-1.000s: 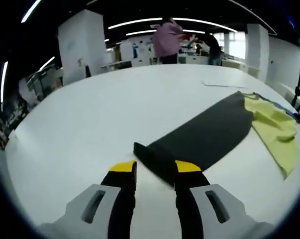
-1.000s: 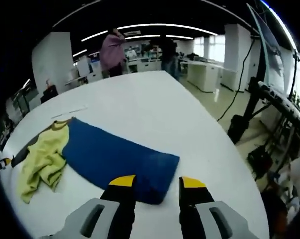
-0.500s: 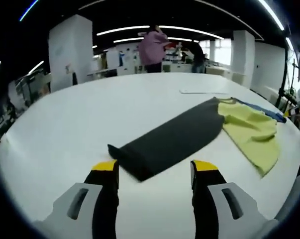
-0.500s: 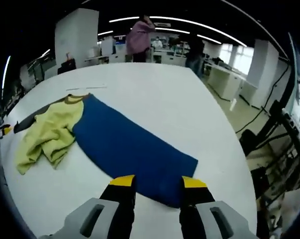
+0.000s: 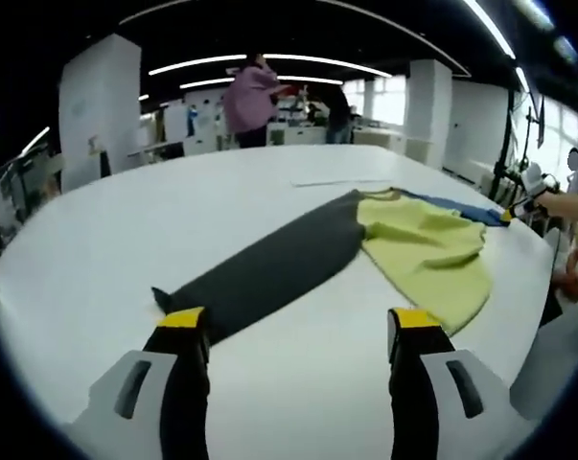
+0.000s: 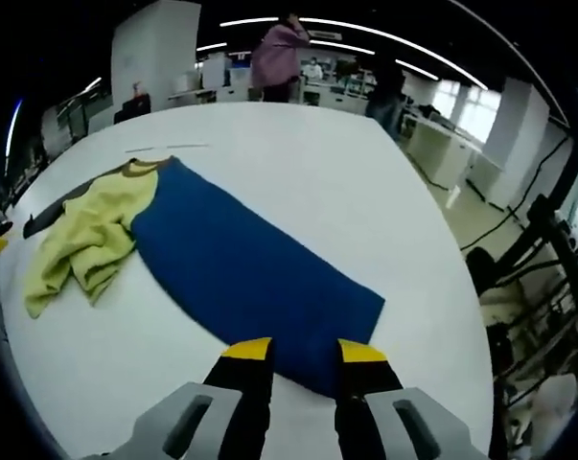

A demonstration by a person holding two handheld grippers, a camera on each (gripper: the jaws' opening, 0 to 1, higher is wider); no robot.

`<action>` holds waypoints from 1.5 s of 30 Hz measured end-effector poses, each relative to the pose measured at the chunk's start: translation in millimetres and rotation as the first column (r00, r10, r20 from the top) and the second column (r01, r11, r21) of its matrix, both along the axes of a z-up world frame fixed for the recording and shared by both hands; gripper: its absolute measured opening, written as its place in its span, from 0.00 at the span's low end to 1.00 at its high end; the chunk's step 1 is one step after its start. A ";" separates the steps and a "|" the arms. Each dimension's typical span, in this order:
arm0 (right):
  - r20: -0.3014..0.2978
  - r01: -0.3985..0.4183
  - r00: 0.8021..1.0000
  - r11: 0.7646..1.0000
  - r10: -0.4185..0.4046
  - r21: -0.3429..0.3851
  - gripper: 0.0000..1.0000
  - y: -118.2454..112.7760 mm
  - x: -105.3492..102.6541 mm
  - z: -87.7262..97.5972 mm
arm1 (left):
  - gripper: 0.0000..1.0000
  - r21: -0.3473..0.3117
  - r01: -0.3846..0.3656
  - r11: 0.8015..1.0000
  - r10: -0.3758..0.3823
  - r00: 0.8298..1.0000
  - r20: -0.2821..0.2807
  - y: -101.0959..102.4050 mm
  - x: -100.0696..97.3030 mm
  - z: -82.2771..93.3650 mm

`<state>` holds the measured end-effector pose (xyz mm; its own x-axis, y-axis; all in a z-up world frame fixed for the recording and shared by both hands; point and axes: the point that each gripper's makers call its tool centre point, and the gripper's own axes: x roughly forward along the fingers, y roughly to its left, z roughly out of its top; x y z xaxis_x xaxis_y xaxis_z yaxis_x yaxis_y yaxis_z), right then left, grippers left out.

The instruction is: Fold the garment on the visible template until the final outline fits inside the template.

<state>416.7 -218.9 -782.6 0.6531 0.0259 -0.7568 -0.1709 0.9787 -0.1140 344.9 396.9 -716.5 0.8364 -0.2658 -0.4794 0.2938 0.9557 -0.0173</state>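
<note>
Garment (image 5: 404,240) lies flat on the white table (image 5: 173,211): a yellow body bunched at centre, one dark grey sleeve (image 5: 260,273) and one blue sleeve (image 6: 250,278) stretched outward. In the left gripper view, the grey sleeve runs from 7 o'clock up to the yellow body at 2 o'clock; its cuff end sits just beyond the left gripper (image 5: 293,331), whose jaws are spread wide and grasp nothing. In the right gripper view, the right gripper (image 6: 303,353) sits at 6 o'clock over the blue sleeve's near edge, jaws narrowly parted with blue fabric between the tips; whether they are clenched on it cannot be told. Two people (image 6: 279,57) stand beyond the table at 12 o'clock.
</note>
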 end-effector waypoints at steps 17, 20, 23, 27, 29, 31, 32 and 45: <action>-0.022 -0.003 1.000 1.000 0.002 -0.004 0.07 0.0 -2.6 -12.5 | 0.80 0.012 0.127 0.992 -0.127 0.992 -0.015 -38.6 -12.8 1.6; -0.020 0.007 1.000 1.000 -0.007 -0.005 0.04 -2.4 -2.0 -13.0 | 0.80 0.002 0.137 0.991 -0.137 0.990 -0.018 -42.7 -16.9 1.0; -0.020 0.015 1.000 1.000 -0.015 -0.009 0.00 -5.1 -2.2 -12.3 | 0.80 -0.001 0.146 0.989 -0.146 0.989 -0.021 -45.2 -20.0 0.6; -0.023 0.034 0.999 0.999 -0.034 0.028 0.00 -4.6 -3.0 -10.2 | 0.80 -0.001 0.152 0.988 -0.152 0.988 -0.029 -47.1 -22.2 -1.2; -0.010 0.041 0.999 0.998 -0.041 0.039 0.00 -4.4 -3.3 -5.7 | 0.79 0.005 0.159 0.987 -0.159 0.987 -0.036 -48.8 -23.3 -2.3; 0.016 0.059 0.998 0.998 -0.059 0.038 0.00 -8.5 -2.8 2.5 | 0.80 0.015 0.169 0.985 -0.169 0.985 -0.032 -50.8 -23.7 -1.6; 0.029 0.074 0.997 0.996 -0.076 0.042 0.00 -11.3 -2.6 6.2 | 0.80 0.017 0.171 0.985 -0.170 0.985 -0.030 -51.5 -23.7 -1.1; 0.080 0.246 0.964 0.966 -0.252 0.080 0.00 -51.9 -21.7 26.5 | 0.79 0.015 0.184 0.983 -0.184 0.982 -0.044 -55.4 -25.3 -5.4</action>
<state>395.0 -270.8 -756.1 0.7097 -0.0963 -0.6979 0.0868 0.9950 -0.0490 319.6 341.5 -721.9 0.7532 -0.4037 -0.5194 0.4641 0.8856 -0.0154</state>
